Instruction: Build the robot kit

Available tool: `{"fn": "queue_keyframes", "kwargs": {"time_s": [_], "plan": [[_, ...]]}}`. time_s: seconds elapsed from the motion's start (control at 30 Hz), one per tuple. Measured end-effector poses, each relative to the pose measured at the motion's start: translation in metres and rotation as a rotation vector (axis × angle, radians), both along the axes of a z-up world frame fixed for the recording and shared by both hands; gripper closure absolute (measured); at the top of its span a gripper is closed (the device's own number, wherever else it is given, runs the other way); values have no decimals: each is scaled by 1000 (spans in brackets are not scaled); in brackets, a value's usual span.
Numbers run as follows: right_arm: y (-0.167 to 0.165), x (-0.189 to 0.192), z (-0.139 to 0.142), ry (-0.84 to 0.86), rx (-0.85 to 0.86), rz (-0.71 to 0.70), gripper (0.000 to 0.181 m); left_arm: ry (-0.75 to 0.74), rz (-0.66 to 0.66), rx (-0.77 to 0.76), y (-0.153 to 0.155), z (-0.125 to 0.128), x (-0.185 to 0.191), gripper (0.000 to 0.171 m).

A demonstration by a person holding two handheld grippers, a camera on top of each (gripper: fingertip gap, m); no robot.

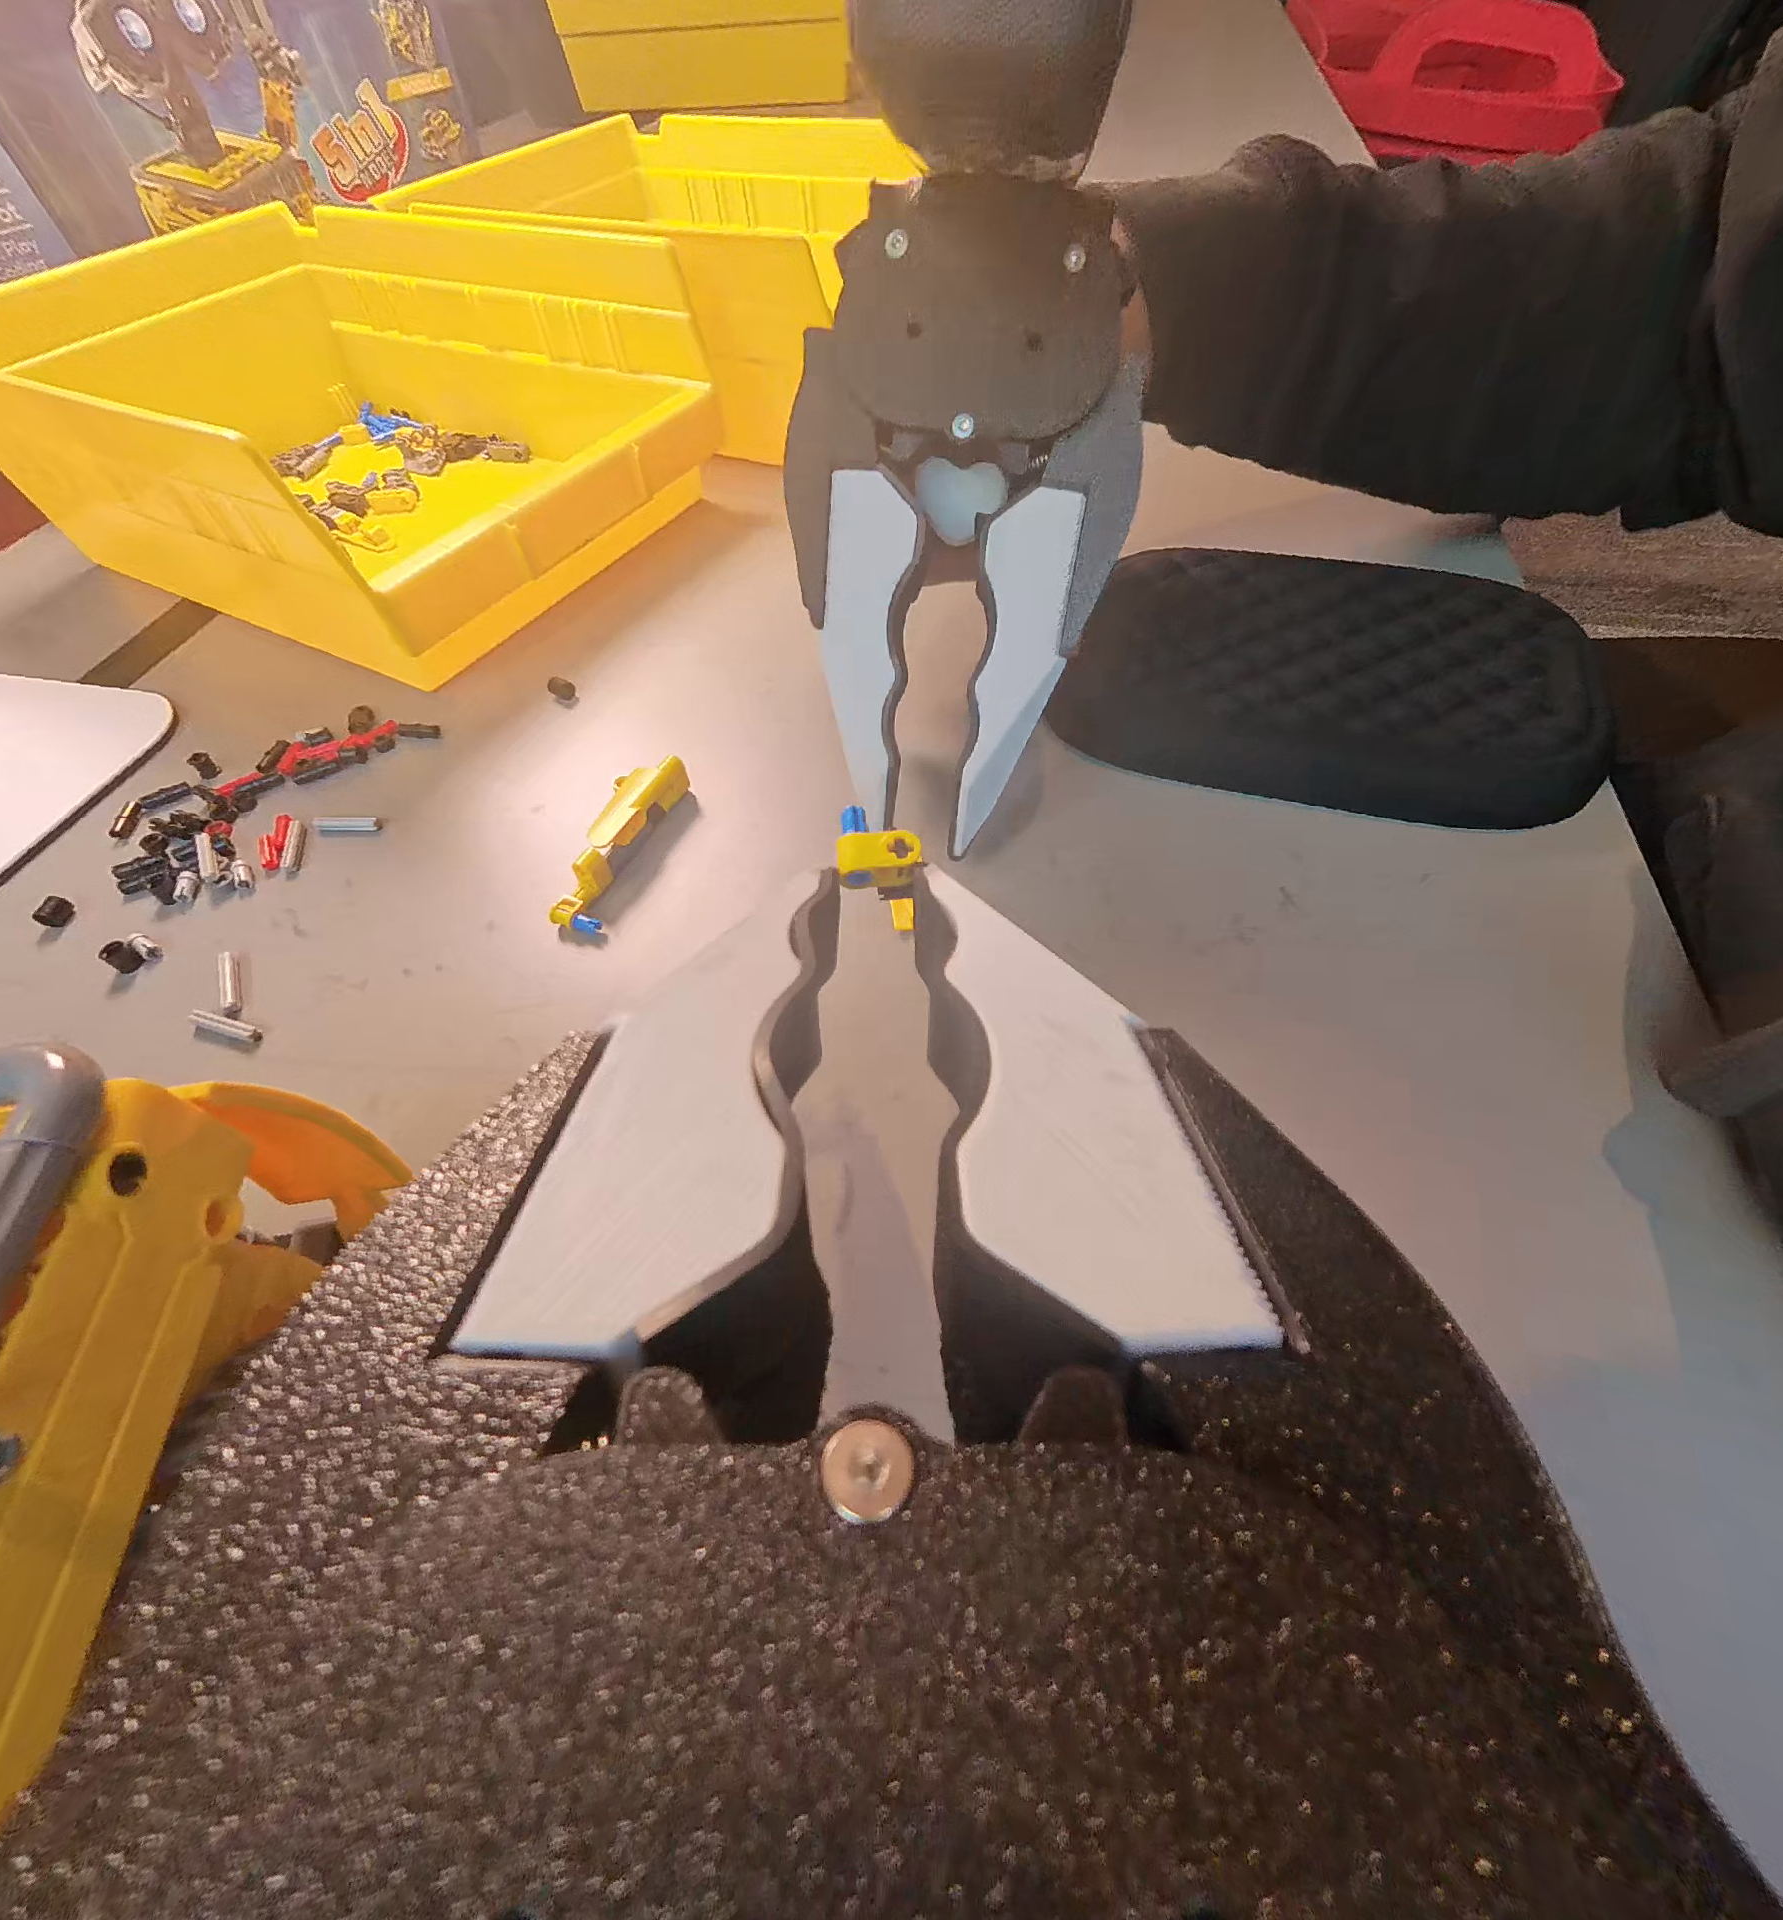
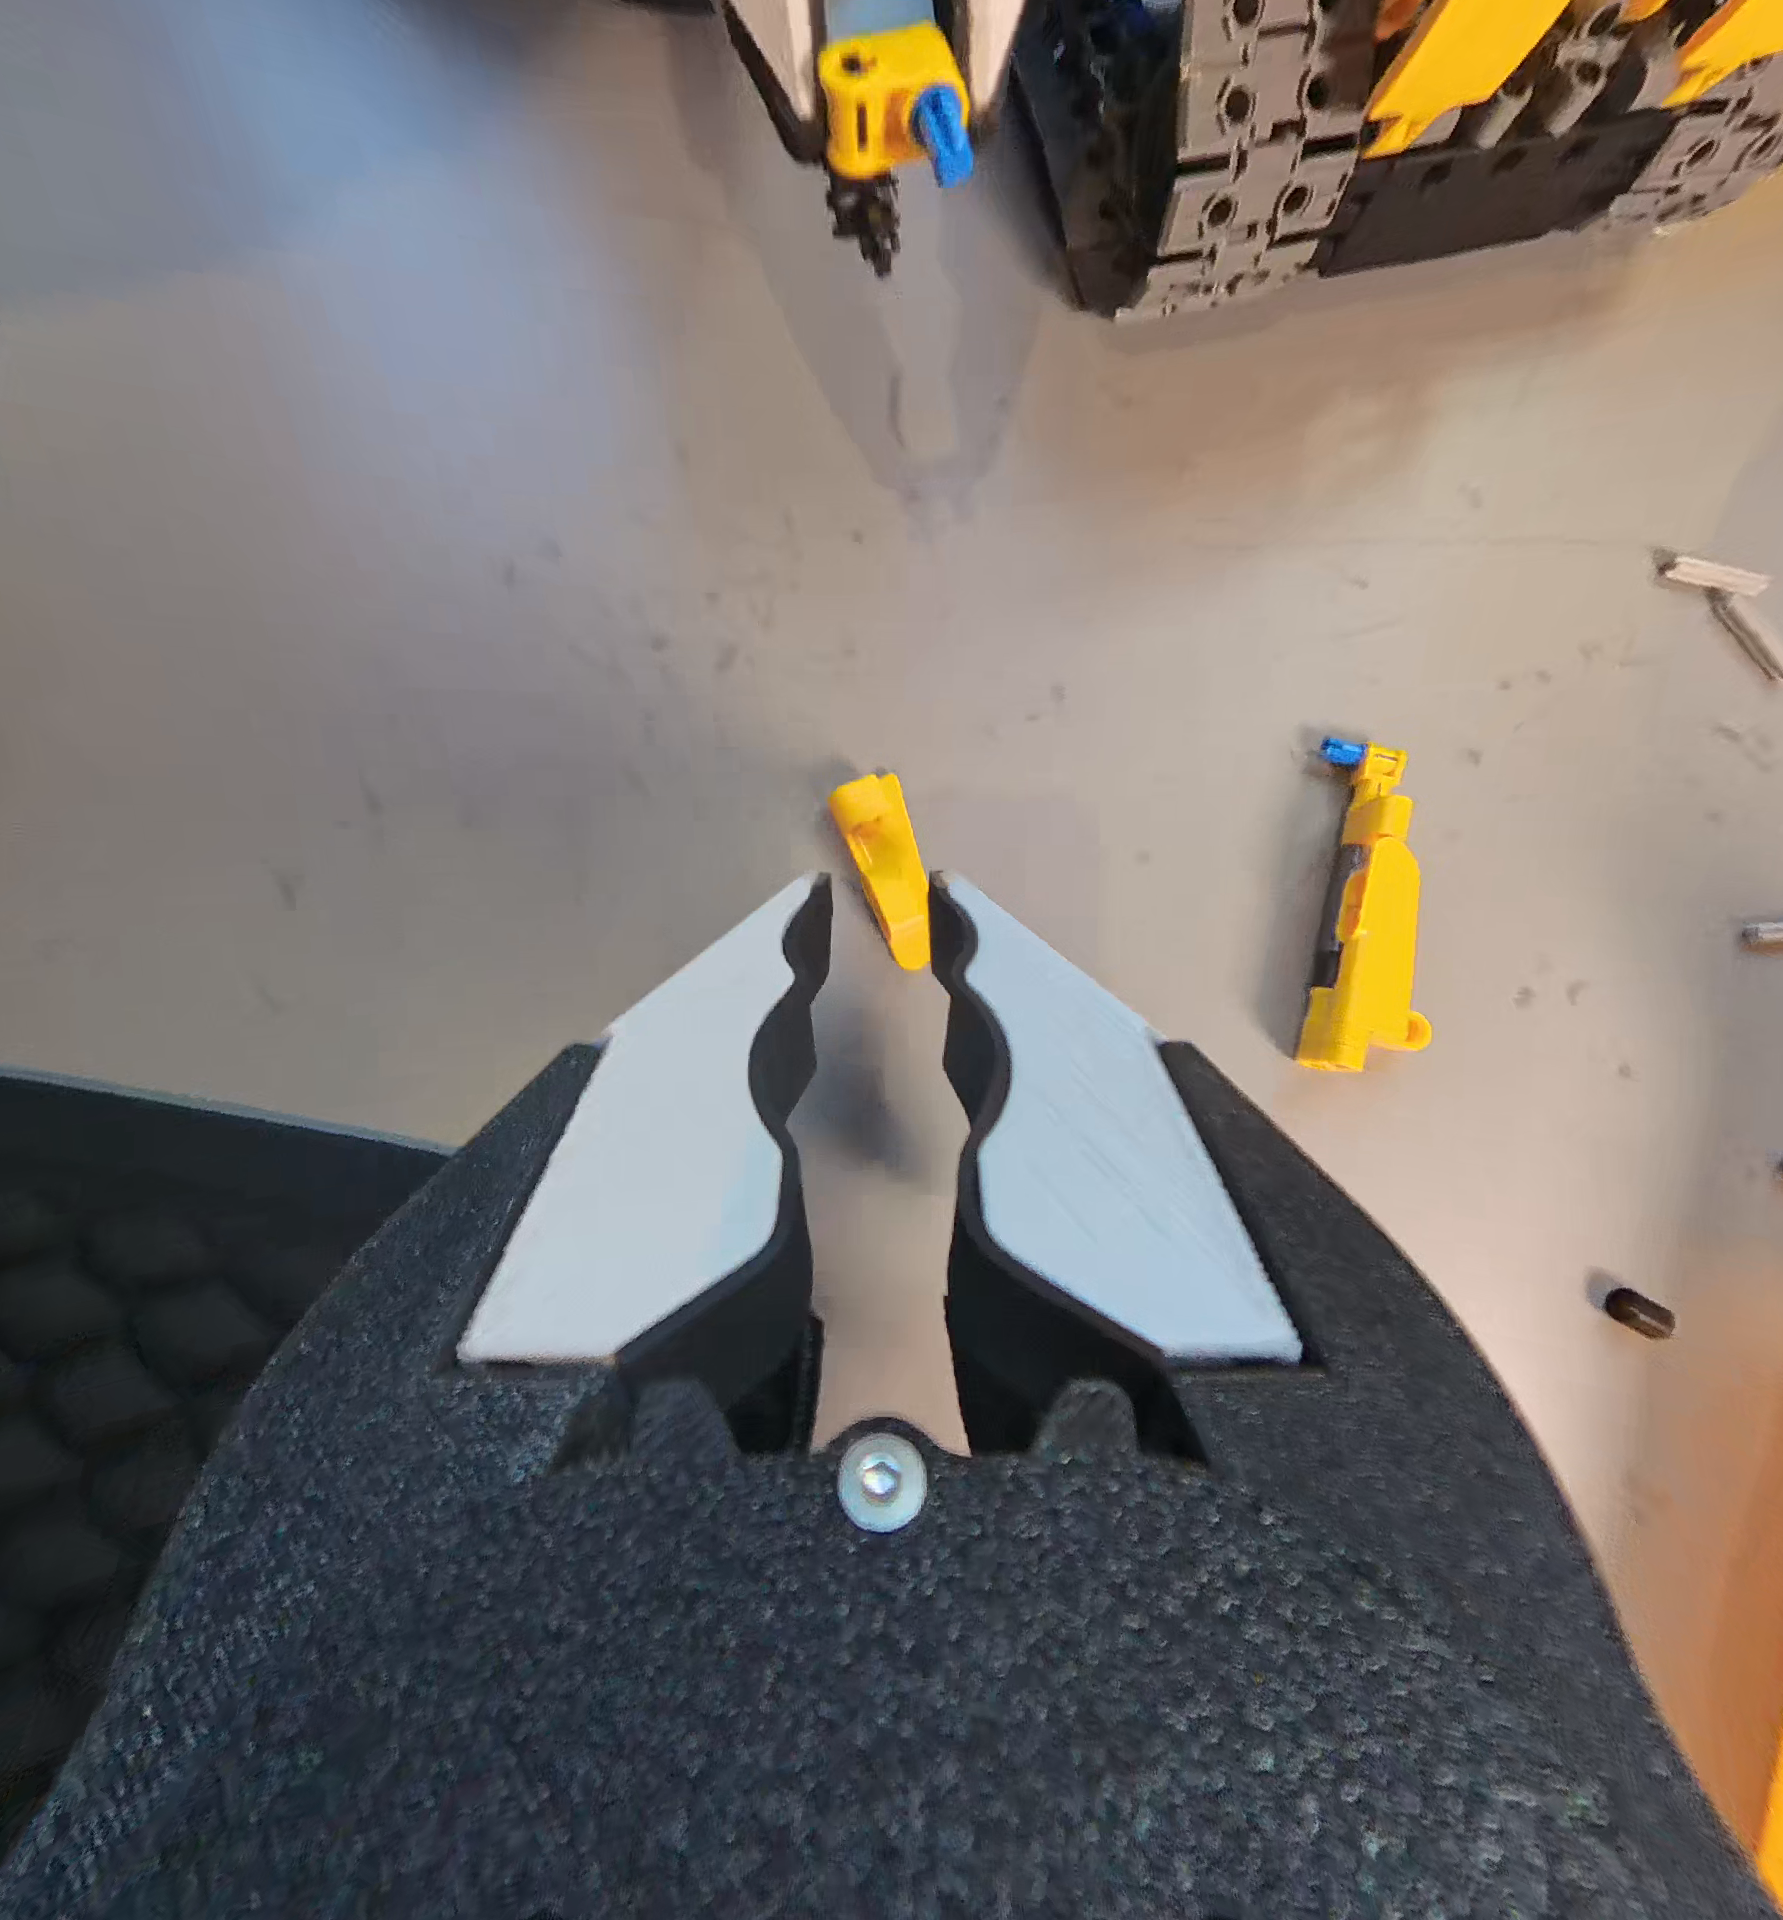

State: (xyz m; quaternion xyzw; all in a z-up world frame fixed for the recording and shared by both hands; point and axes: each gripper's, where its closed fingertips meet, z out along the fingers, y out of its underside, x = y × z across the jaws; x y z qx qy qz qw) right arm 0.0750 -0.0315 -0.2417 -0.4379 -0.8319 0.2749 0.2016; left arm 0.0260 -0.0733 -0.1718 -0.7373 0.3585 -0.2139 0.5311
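Left claw point(image 1: 879, 883) clenched on yellow connector point(image 1: 874, 860), right claw point(image 2: 879, 881) released; yellow bin point(image 1: 191, 457) of small bricks point(image 1: 388, 468)

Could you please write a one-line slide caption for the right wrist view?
Right gripper, jaws open, above a small yellow piece lying on the table.

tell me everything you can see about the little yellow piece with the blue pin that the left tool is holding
The small yellow brick piece looks like glossy plastic, a blocky connector with a cross-shaped hole in one face. A ridged blue pin pokes out of one side, and a small black toothed part hangs off its far end. It sits pinched at the fingertips of the left tool, clear of the grey table, touching nothing else.
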Motion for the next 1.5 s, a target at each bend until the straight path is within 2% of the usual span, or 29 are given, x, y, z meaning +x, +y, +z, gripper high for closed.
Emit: {"fn": "queue_keyframes", "kwargs": {"time_s": [0.07, 0.13, 0.27, 0.33, 0.43, 0.6, 0.8, 0.9, 1.1, 1.23, 1.27, 1.37, 1.5], "plan": [[3, 0, -8, -32, -17, 1, 171, 4, 0, 0, 0, 0, 0, 159], [-4, -1, -7, -67, -115, 11, 173, 2, 1, 0, 0, 0, 0, 159], [-40, 13, 8, -349, -529, 6, 173, -9, 0, -4, 0, 1, -1, 159], [-42, 12, 3, -460, -612, -45, 172, -11, -3, -8, 0, 1, 0, 159], [-31, 5, -5, -486, -596, -106, 171, -4, -7, -7, -1, 0, 0, 159], [-8, -19, 6, -272, -493, -156, 164, -2, -10, -9, -1, -1, 0, 159], [-34, -3, 11, -47, -130, 106, 160, 1, -12, -12, -2, -2, 1, 159], [-40, -1, 6, -24, -42, 110, 161, 11, -14, -16, -1, -3, 2, 159], [-42, -7, 4, -9, 24, 112, 161, 17, -10, -9, -1, -3, 2, 159], [-42, -13, -9, -66, 47, 93, 163, 16, -11, -8, -2, -3, 2, 159], [-45, -14, -7, -67, 8, 94, 170, 19, -12, -8, -2, -3, 2, 159], [-42, -17, -8, -129, -80, 63, 170, 24, -15, -6, -2, -4, 3, 159], [-43, -17, -4, -339, -462, -73, 170, 24, -20, -12, -3, -4, 3, 159]]}}
